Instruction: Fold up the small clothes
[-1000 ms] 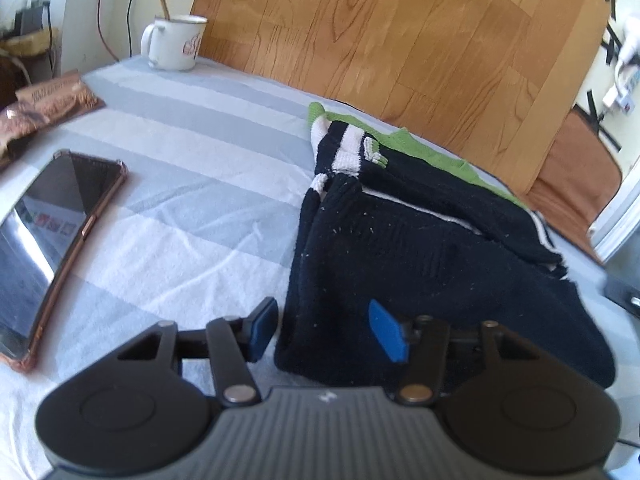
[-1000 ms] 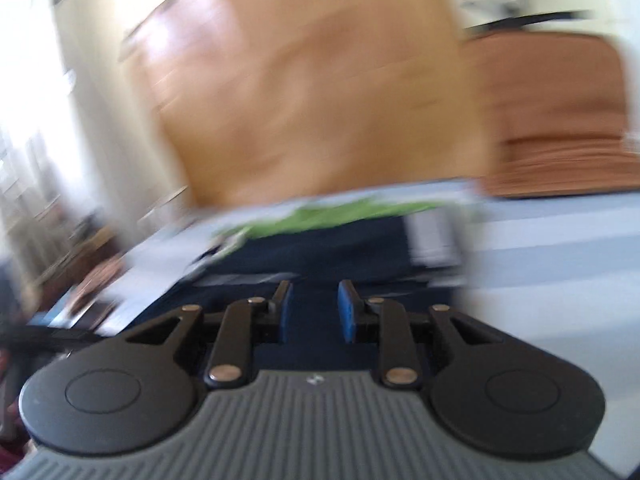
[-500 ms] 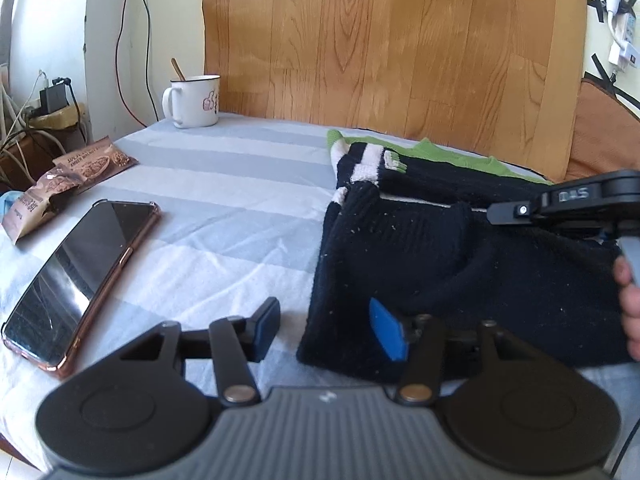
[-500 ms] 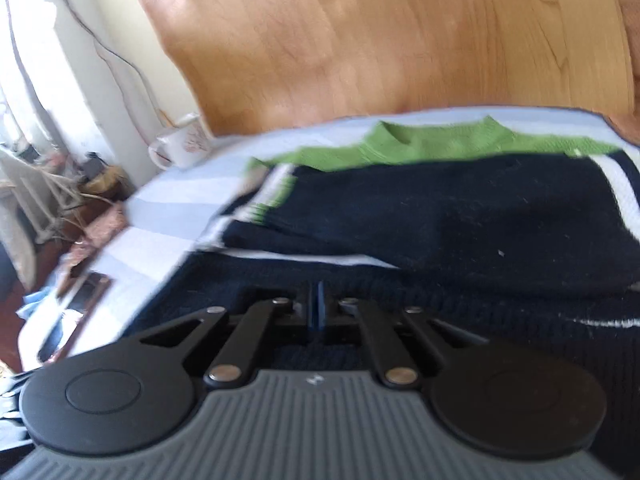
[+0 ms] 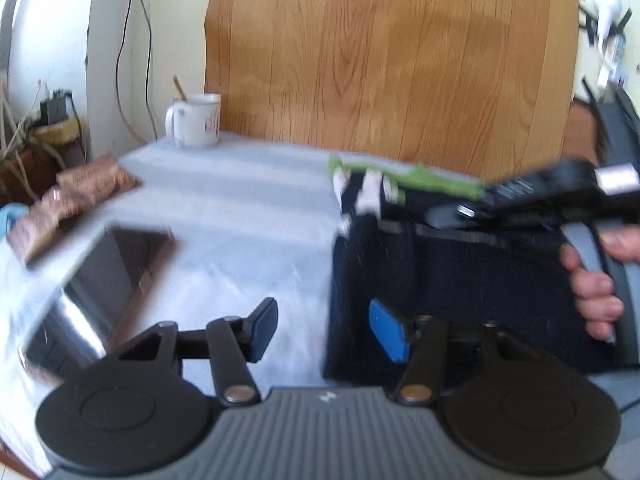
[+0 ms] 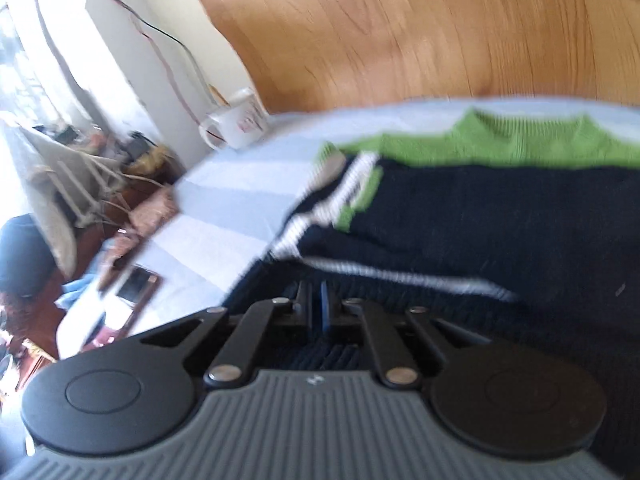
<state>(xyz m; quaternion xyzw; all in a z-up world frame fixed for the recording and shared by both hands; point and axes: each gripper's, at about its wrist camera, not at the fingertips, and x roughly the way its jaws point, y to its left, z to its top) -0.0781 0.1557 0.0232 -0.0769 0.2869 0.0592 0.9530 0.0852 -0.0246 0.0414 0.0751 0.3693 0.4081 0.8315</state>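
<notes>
Ahead of the left tool (image 5: 324, 330), a dark sweater (image 5: 440, 276) is lying on the striped surface (image 5: 240, 216). That tool is sitting half open, gripping nothing, its right finger over the sweater's edge. The right tool (image 6: 318, 312) is resting on the sweater, pads pressed together; whether cloth is pinched, I cannot tell.

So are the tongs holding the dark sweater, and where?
The right tongs are shut over the dark sweater, maybe pinching its near fold; blur hides it. The left tongs are open, holding nothing.
</notes>
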